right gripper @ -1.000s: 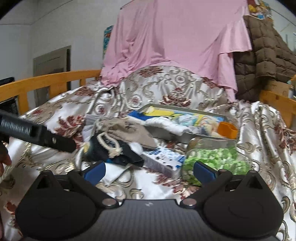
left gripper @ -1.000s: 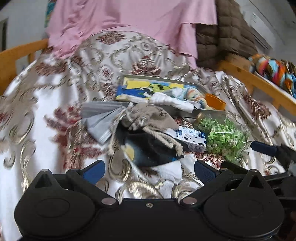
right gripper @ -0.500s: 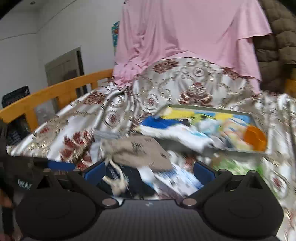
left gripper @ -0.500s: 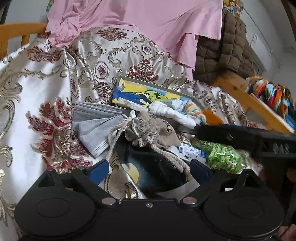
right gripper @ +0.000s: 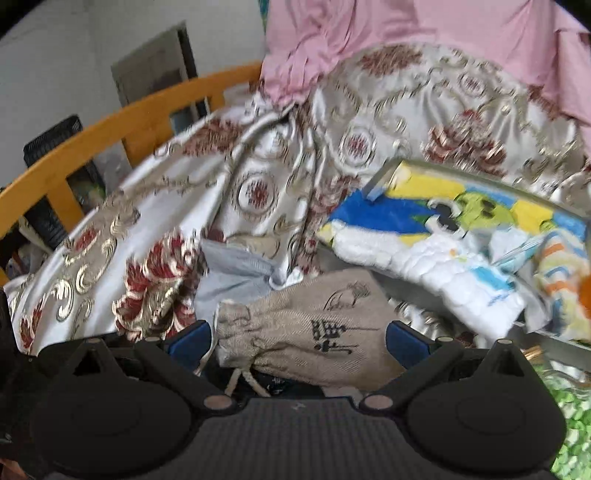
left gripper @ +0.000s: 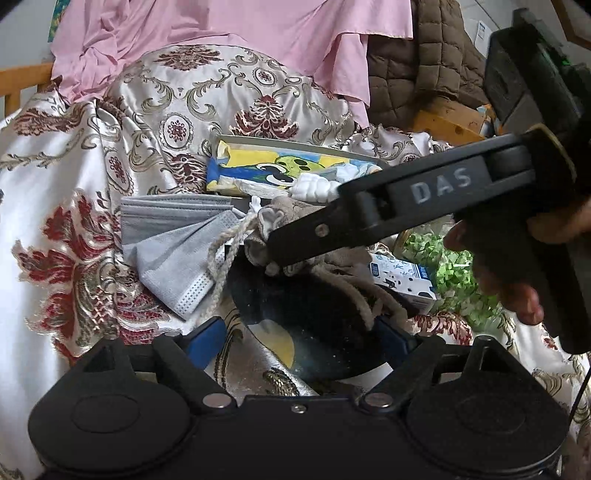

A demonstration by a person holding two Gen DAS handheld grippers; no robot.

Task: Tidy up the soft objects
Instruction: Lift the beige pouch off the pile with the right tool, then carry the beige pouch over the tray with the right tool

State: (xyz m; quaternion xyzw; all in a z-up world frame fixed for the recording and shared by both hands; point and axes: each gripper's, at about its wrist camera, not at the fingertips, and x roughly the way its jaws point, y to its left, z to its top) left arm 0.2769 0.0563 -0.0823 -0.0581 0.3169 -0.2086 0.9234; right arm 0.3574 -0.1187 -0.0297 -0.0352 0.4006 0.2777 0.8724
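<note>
Pouch [right gripper: 306, 328] before tray [right gripper: 384, 177], beside masks [left gripper: 173, 240]

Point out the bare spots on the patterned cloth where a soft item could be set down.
Open patterned cloth lies left of the grey face masks, up to the wooden rail. More lies between the masks and the pink sheet. The middle is crowded: burlap pouch, tray, green bag.

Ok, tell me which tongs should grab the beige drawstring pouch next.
Right. The right tongs are open with the pouch lying between their fingers. The left tongs, just closing a little, sit lower over the dark cloth.
</note>
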